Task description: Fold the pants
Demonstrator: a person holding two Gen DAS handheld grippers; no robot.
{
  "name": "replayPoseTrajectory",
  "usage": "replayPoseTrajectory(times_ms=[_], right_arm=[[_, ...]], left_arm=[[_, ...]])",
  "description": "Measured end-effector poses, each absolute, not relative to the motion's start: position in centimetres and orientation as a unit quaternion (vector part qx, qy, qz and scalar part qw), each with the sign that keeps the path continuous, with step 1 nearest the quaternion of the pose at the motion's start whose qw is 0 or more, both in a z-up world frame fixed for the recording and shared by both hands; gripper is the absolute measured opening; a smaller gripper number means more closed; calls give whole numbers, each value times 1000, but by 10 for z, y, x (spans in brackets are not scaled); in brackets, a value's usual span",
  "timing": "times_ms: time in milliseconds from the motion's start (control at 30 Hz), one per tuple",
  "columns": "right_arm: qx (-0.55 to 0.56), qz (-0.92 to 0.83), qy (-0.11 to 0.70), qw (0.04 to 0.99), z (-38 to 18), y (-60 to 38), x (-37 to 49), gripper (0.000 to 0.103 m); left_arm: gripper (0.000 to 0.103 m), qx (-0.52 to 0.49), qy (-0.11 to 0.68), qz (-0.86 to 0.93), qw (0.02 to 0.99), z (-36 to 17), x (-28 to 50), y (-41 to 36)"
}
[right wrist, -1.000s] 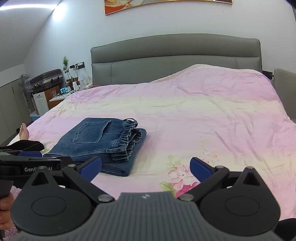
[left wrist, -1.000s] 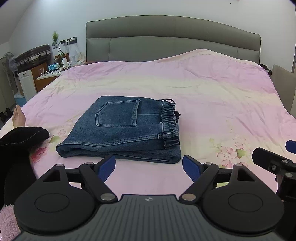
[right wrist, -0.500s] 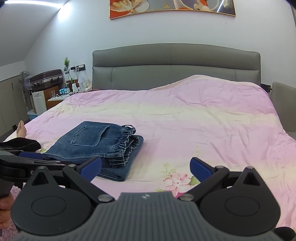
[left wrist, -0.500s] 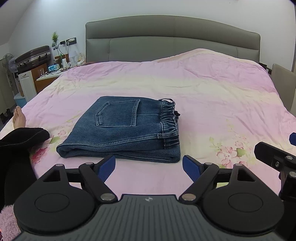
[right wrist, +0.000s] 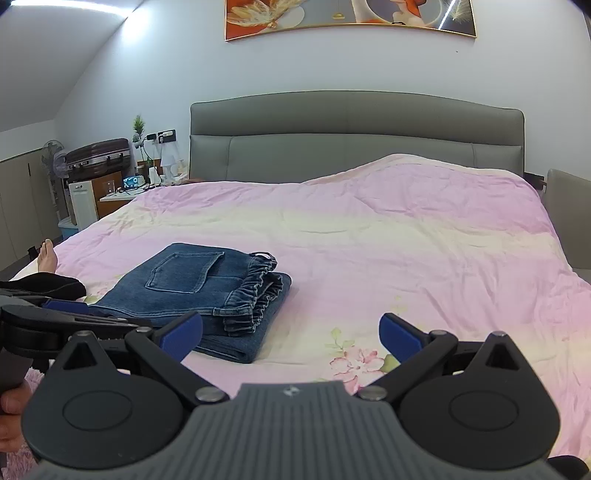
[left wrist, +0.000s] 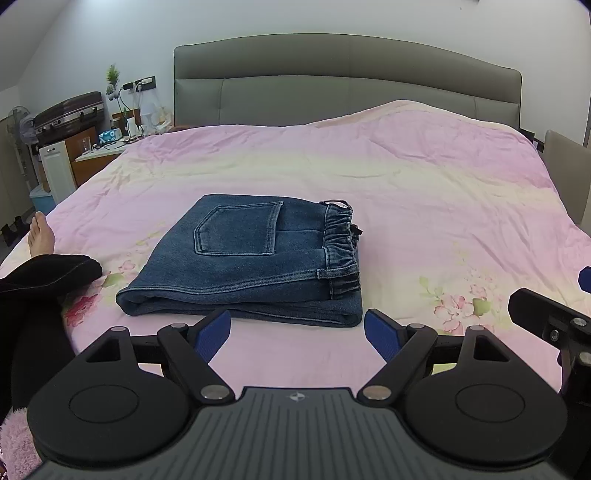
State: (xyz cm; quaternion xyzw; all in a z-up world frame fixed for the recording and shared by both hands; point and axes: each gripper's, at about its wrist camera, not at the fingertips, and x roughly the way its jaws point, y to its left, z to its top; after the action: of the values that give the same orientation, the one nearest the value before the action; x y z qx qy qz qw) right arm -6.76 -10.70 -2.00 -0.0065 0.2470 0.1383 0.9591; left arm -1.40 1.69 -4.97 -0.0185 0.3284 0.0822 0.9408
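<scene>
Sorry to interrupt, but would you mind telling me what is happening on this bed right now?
A person is folding pants with two grippers. The blue jeans lie folded in a compact stack on the pink bedspread, back pocket up. The left hand-held gripper and the right hand-held gripper are both open, empty and clear of the denim, so the fold looks finished.

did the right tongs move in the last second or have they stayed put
Yes. The right tongs have tilted upward: in their view the grey headboard sits lower than a second ago, and more of the wall picture shows.
</scene>
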Motion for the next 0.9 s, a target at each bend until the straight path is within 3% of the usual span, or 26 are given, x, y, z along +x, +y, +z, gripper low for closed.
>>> replayPoseTrajectory(times_ms=[900], right_arm=[[-11, 143, 247, 958, -17, -106, -68, 98]], left_arm=[[96, -21, 323, 91, 942, -43, -16, 15]])
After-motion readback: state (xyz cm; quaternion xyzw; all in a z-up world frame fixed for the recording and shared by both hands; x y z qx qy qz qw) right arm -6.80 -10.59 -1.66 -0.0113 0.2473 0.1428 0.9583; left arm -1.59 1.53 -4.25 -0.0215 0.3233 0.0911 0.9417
